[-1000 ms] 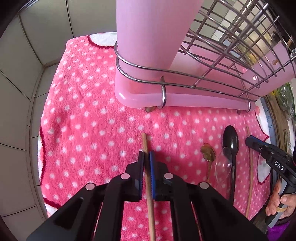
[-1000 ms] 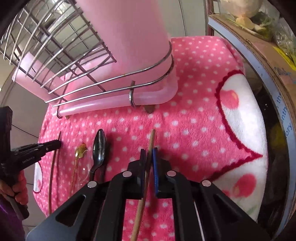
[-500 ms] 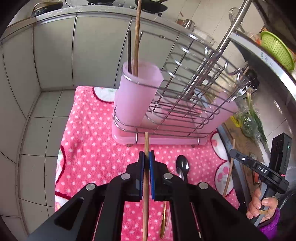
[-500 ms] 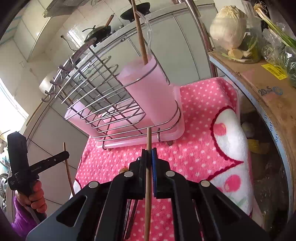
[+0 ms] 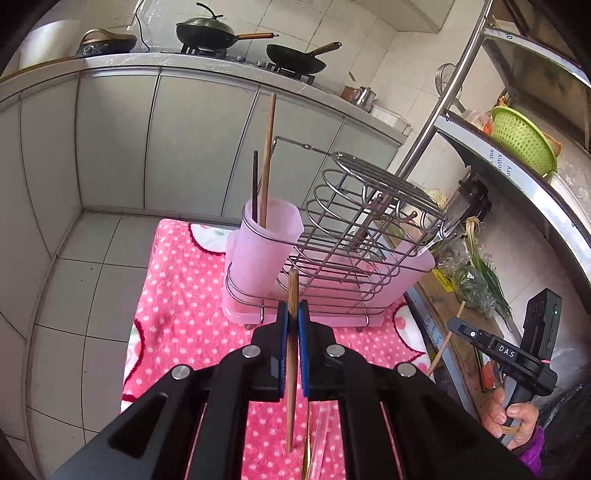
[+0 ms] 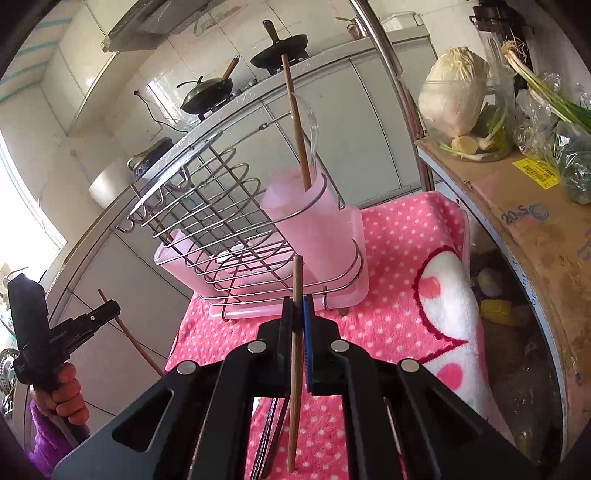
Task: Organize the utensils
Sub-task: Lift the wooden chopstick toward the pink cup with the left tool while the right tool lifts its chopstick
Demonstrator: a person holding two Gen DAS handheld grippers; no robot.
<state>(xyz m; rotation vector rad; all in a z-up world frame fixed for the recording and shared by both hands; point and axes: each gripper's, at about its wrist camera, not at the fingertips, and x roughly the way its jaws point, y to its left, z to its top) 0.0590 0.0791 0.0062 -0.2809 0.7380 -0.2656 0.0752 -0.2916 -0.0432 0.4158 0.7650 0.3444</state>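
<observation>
My left gripper [image 5: 292,314] is shut on a wooden chopstick [image 5: 292,354], held upright well above the pink dotted towel [image 5: 177,291]. My right gripper [image 6: 298,310] is shut on another wooden chopstick [image 6: 295,369], also raised. A pink utensil cup [image 5: 264,254] in the wire dish rack [image 5: 362,236] holds a wooden chopstick [image 5: 266,162] and a dark one [image 5: 255,184]; the cup also shows in the right wrist view [image 6: 314,225]. Each gripper shows in the other's view, the right [image 5: 458,325] and the left [image 6: 109,308]. Utensils lie on the towel below, mostly hidden.
Grey cabinet fronts [image 5: 184,147] stand behind the rack, with pans [image 5: 207,31] on the counter above. A cardboard box [image 6: 517,206] with cabbage and greens sits to the right. A steel pole [image 5: 439,122] rises beside the rack. Tiled floor [image 5: 74,295] lies left of the towel.
Both grippers have risen from the towel, each lifting its chopstick, and pulled back from the rack. The cup's top and the kitchen behind have come into view.
</observation>
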